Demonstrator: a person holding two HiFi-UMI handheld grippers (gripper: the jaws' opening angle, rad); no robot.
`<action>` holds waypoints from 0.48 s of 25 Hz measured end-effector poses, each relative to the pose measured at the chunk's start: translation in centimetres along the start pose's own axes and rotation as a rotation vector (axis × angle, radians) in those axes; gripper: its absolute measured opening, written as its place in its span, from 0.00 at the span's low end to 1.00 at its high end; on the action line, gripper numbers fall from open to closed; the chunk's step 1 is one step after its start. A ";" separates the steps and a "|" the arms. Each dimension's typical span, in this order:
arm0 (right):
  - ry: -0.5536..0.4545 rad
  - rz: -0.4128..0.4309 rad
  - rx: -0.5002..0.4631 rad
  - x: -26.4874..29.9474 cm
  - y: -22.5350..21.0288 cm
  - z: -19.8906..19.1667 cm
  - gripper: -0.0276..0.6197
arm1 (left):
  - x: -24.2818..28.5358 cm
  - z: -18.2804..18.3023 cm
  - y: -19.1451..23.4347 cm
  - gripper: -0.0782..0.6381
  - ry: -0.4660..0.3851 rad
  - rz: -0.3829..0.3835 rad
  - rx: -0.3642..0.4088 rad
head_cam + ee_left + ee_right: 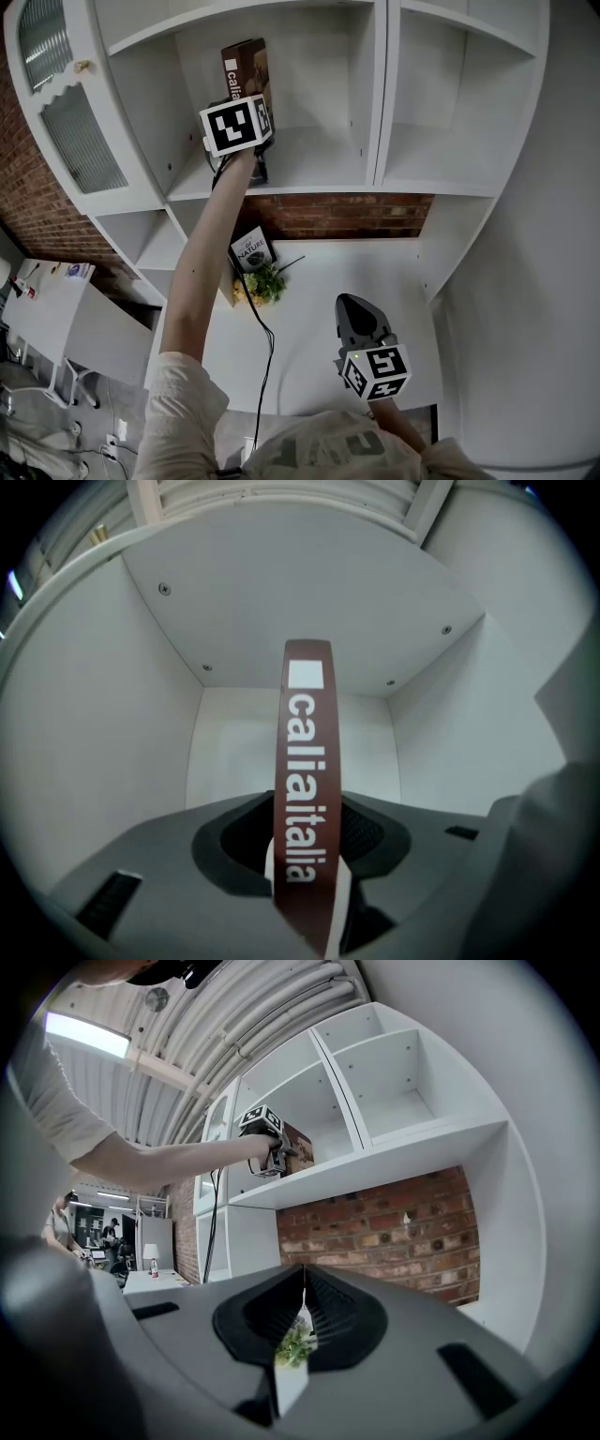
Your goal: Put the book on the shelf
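A brown book with "caliaitalia" in white on its spine stands upright inside a white shelf compartment. My left gripper is raised into that compartment and shut on the book's lower spine. In the left gripper view the spine runs straight up between the jaws of the left gripper. My right gripper is held low over the white desk, shut with nothing in it. In the right gripper view the right gripper has its jaws together, and the left gripper with the book shows up at the shelf.
A second book marked "NATURE" leans at the desk's back by a small green plant. A brick wall runs under the shelves. A glass cabinet door hangs open at left. A black cable trails down from the left arm.
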State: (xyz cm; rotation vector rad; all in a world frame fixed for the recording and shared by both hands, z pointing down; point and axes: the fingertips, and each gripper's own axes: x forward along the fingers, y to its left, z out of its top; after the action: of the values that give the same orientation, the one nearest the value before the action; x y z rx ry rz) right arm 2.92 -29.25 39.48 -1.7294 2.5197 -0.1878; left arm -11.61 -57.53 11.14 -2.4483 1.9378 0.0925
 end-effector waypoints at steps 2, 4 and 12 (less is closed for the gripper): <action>-0.010 0.016 -0.001 -0.4 0.5 0.4 0.07 | -1.3 0.6 0.1 0.34 -0.016 0.004 0.000; -0.017 0.036 -0.005 -0.7 1.0 0.7 0.07 | -3.0 1.1 0.1 0.34 -0.048 0.007 0.001; -0.002 0.114 -0.020 -2.0 3.5 0.3 0.07 | -15.5 0.9 -1.5 0.33 -0.293 -0.005 0.103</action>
State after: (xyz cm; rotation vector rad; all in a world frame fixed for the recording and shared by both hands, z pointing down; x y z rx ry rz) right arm 0.49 -26.12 38.68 -1.5853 2.6183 -0.1529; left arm -13.74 -42.08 11.12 -2.2281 1.7659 0.3236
